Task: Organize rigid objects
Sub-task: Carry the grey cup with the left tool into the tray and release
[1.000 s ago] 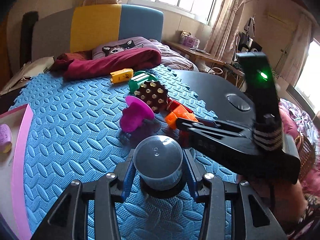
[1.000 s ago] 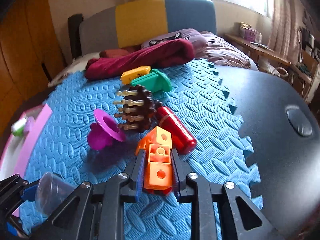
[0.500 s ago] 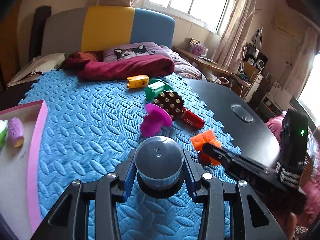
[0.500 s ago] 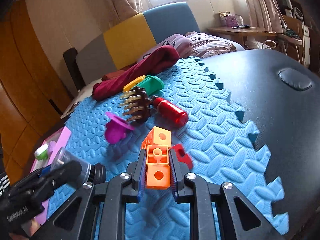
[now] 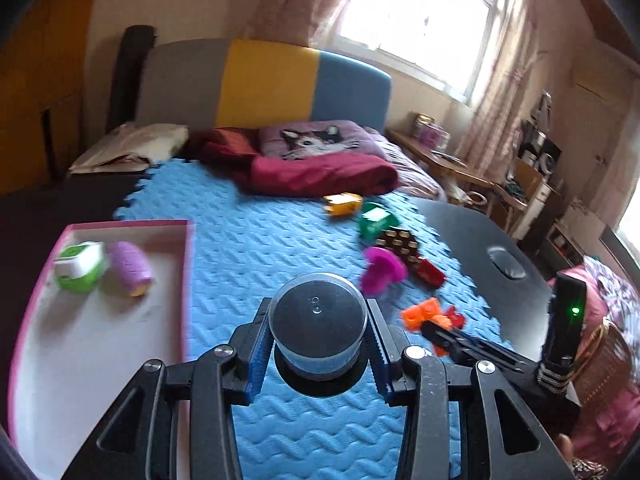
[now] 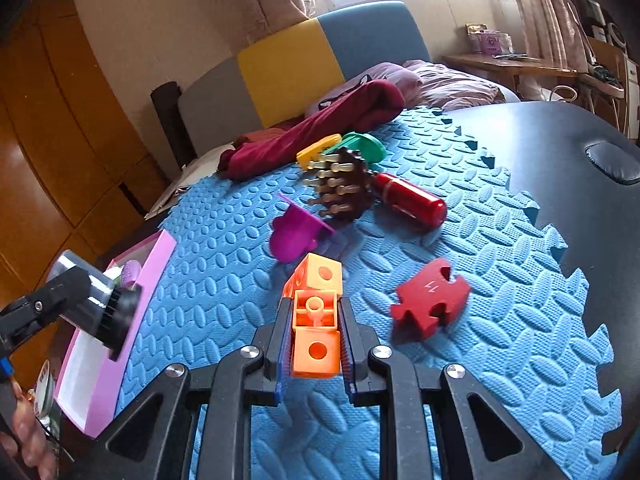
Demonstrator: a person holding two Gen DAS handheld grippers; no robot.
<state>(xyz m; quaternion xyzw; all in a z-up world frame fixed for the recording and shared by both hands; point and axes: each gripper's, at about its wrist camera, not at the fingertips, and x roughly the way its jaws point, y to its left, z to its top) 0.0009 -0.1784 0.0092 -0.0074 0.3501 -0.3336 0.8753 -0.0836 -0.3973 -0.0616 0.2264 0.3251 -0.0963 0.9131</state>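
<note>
Showing "11": red puzzle piece [image 6: 430, 307] beside right claw [image 6: 315, 343], orange block [image 6: 316, 322].

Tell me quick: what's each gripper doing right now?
Left gripper: closed on the clear jar.
Right gripper: closed on the orange block.

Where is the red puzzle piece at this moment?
In the right wrist view the red puzzle piece lies on the blue foam mat, just right of the orange block held in the right gripper.
</note>
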